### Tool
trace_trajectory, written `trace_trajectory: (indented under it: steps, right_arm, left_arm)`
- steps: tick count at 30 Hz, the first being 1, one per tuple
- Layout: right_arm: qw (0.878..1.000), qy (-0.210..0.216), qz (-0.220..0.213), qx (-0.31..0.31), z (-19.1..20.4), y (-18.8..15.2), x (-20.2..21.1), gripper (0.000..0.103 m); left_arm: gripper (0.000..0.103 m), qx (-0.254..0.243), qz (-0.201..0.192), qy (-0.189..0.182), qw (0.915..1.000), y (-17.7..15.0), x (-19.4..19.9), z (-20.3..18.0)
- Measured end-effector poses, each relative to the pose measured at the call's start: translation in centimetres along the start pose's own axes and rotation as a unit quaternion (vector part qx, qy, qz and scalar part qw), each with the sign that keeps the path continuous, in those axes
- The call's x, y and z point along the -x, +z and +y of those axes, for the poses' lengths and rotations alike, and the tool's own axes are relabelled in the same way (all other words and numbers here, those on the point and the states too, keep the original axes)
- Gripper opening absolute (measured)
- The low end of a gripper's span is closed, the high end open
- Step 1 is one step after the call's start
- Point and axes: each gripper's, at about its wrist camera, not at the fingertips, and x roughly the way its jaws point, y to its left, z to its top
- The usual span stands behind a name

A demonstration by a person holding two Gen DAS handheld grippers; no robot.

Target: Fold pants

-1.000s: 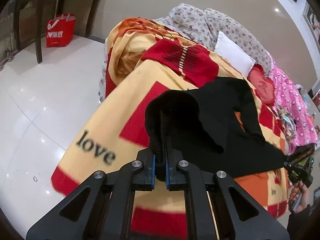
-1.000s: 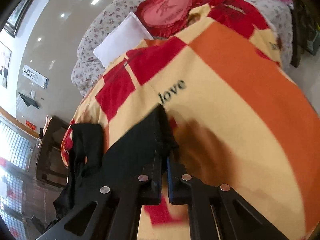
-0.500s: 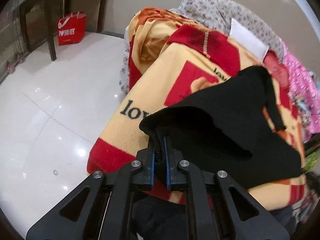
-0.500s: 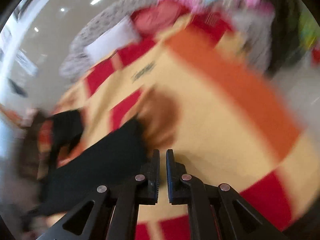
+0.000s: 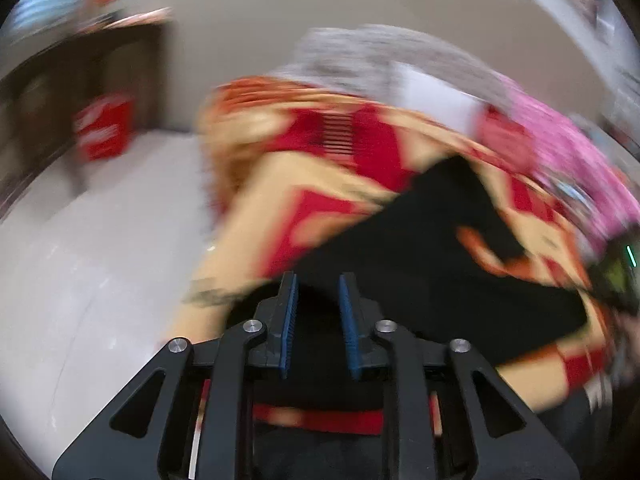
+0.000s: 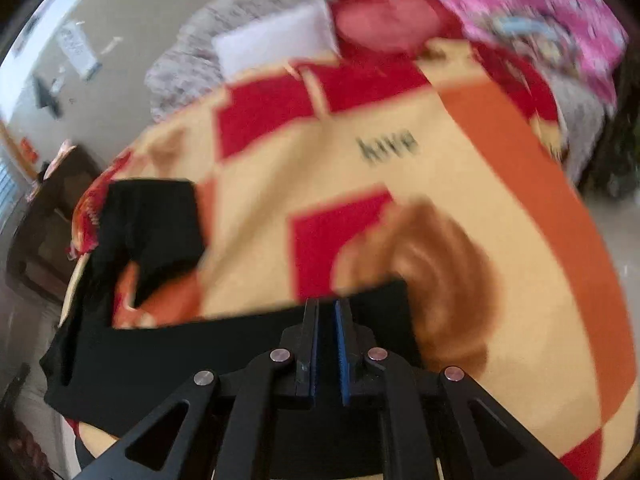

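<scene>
Well, both your views are smeared with motion blur. Your bed's patterned blanket (image 6: 460,208) fills them, a white pillow (image 6: 276,40) and red heart cushion (image 6: 384,20) beyond, a red bag (image 5: 104,132) on the floor. Black pants (image 6: 192,352) lie flat along the near edge. Left gripper (image 5: 318,320) has just been opening, pads clear of cloth. Right gripper (image 6: 326,344) shows a narrow gap; whether it pinches fabric, I cannot tell.
</scene>
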Motion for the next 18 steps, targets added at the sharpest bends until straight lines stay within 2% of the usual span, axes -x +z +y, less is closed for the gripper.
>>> trace_trajectory:
  steps: [1,2,3,6,8,9,10,12,13,14,15,18]
  right_arm:
    - [1.000,0.011,-0.019,0.023,1.3,0.0,0.6,0.008]
    - [0.998,0.019,-0.033,0.051,2.8,0.0,1.0,0.008]
    - [0.995,0.030,-0.040,0.084,4.5,0.1,1.1,0.009]
    - [0.987,0.074,-0.036,0.135,8.0,0.2,0.5,0.009]
    - [0.983,0.089,-0.038,0.157,9.6,0.8,-0.3,0.011]
    - [0.980,0.093,-0.038,0.172,10.5,1.0,-0.9,0.015]
    - [0.977,0.093,-0.036,0.188,11.5,1.1,-1.6,0.026]
    - [0.970,0.102,-0.020,0.218,13.8,1.3,-3.2,0.041]
    - [0.967,0.108,-0.016,0.229,14.8,1.0,-3.5,0.042]
    - [0.961,0.114,-0.002,0.252,16.3,0.9,-4.5,0.042]
    - [0.957,0.108,0.007,0.269,17.2,0.7,-5.1,0.042]
    - [0.946,0.073,0.030,0.314,19.8,0.4,-7.7,0.042]
  left_arm:
    - [0.033,-0.029,0.004,-0.014,0.9995,0.1,-0.7,-1.4]
    - [0.046,-0.065,0.013,-0.021,0.9976,0.2,-1.8,-2.8]
    - [0.051,-0.100,0.023,-0.024,0.9944,0.1,-3.0,-4.2]
    - [0.051,-0.178,0.054,-0.011,0.9826,-0.4,-6.3,-6.5]
    - [0.051,-0.219,0.070,0.045,0.9721,-1.0,-8.6,-7.1]
    - [0.051,-0.230,0.076,0.059,0.9685,-1.3,-9.1,-7.2]
    - [0.051,-0.242,0.080,0.064,0.9649,-1.5,-9.6,-7.4]
    - [0.051,-0.258,0.075,0.065,0.9610,-1.8,-9.7,-7.6]
    - [0.047,-0.264,0.075,0.068,0.9593,-2.0,-9.7,-7.5]
    - [0.026,-0.265,0.071,0.068,0.9592,-2.2,-9.7,-7.7]
    - [0.010,-0.256,0.072,0.066,0.9617,-2.1,-9.6,-7.5]
    - [0.009,-0.205,0.054,0.073,0.9744,-0.9,-8.7,-6.3]
